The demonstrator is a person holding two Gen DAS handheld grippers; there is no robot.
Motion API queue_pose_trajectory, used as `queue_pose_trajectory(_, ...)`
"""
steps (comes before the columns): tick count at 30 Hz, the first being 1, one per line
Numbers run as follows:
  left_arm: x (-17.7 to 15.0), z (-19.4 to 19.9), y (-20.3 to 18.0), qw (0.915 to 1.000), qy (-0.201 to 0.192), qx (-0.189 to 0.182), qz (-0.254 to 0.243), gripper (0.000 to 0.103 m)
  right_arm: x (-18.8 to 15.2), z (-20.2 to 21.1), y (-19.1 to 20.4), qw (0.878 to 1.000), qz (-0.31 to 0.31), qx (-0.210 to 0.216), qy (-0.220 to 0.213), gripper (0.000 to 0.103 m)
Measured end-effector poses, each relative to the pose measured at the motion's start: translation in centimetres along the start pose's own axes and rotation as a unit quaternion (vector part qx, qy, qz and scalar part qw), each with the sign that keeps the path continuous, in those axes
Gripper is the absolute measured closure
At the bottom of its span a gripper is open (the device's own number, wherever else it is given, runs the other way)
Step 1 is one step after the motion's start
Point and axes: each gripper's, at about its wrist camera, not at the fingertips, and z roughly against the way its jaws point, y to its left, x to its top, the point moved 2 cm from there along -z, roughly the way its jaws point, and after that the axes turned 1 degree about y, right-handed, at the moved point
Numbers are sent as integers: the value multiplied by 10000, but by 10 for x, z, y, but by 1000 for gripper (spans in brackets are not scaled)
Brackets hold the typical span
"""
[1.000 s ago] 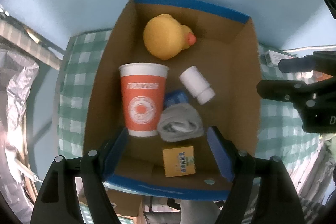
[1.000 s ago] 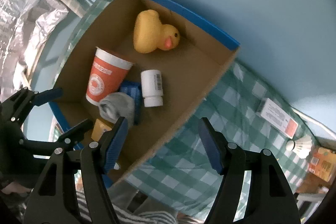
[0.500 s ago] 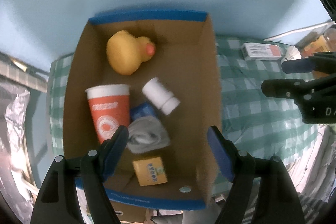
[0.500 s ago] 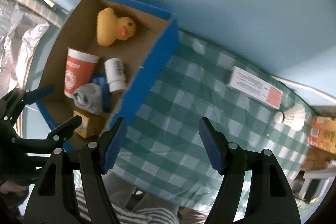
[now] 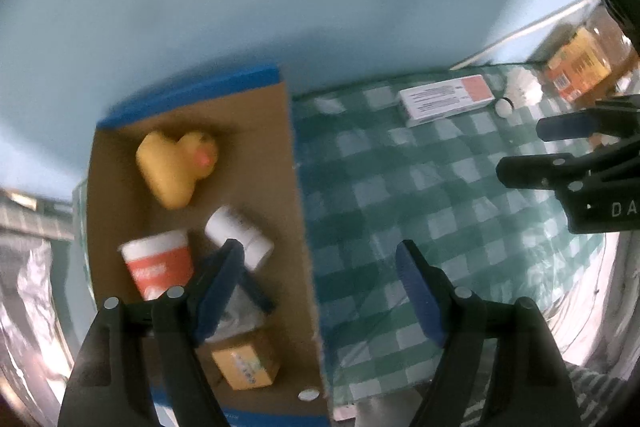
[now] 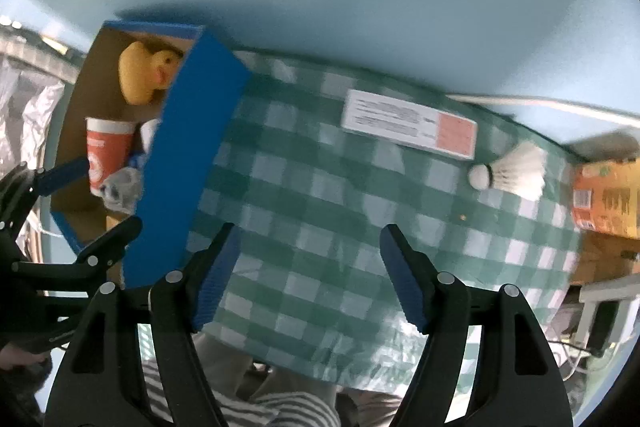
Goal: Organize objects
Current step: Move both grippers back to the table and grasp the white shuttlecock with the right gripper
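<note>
Cardboard box (image 5: 298,227) with blue outer walls and brown inside sat at the left end of the desk (image 5: 420,195), which wore a green-and-white check cloth. Inside the box: yellow rubber duck (image 5: 176,167) with a red beak at the far end; orange paper cup (image 5: 158,265) with a white rim, lying on its side; white pill bottle (image 5: 240,239) just beside the cup; grey rolled cloth (image 5: 240,311) and a dark blue item (image 5: 256,291), both partly hidden by a finger; small yellow carton (image 5: 246,365) near the front wall. Frame blurred, labels unreadable.

On the open cloth: flat white box (image 6: 410,125) with a salmon-coloured end panel near the far edge, white shuttlecock (image 6: 510,173) lying just beside it, cork end toward the box. Orange-yellow carton (image 6: 606,201) past the desk's right end.

Left gripper (image 5: 320,291) fingers were apart, holding nothing, over the box's right wall. Right gripper (image 6: 310,273) fingers were also apart and empty, above the bare cloth.
</note>
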Motion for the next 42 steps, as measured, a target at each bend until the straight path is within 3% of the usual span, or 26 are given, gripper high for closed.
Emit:
queue_pose_trajectory(10, 36, -29, -56, 9952, -63, -47, -976, 22, -12, -4, -61, 9977, -684, -17, 20, 29)
queue_pose_trajectory(18, 63, -54, -99, 9776, -389, 123, -2063, 22, -19, -14, -108, 9897, -1424, 135, -30, 25)
queue_pose_trajectory(24, 82, -78, -122, 9618, -462, 150, -2694, 22, -22, -33, -161, 9614, -2656, 686, -231, 25)
queue_pose_trajectory(29, 95, -90, -132, 9567, -511, 35, -2867, 22, -16, -50, -203, 9356, -3427, 674, -513, 25)
queue_pose_trajectory(37, 115, -100, -149, 9412, -793, 26, -3283, 22, 7, -71, -228, 9168, -3919, 375, -671, 25)
queue_pose_trajectory(42, 121, -112, -166, 9218, -792, 201, -3790, 21, 19, -83, -227, 9224, -3805, 1, -663, 26)
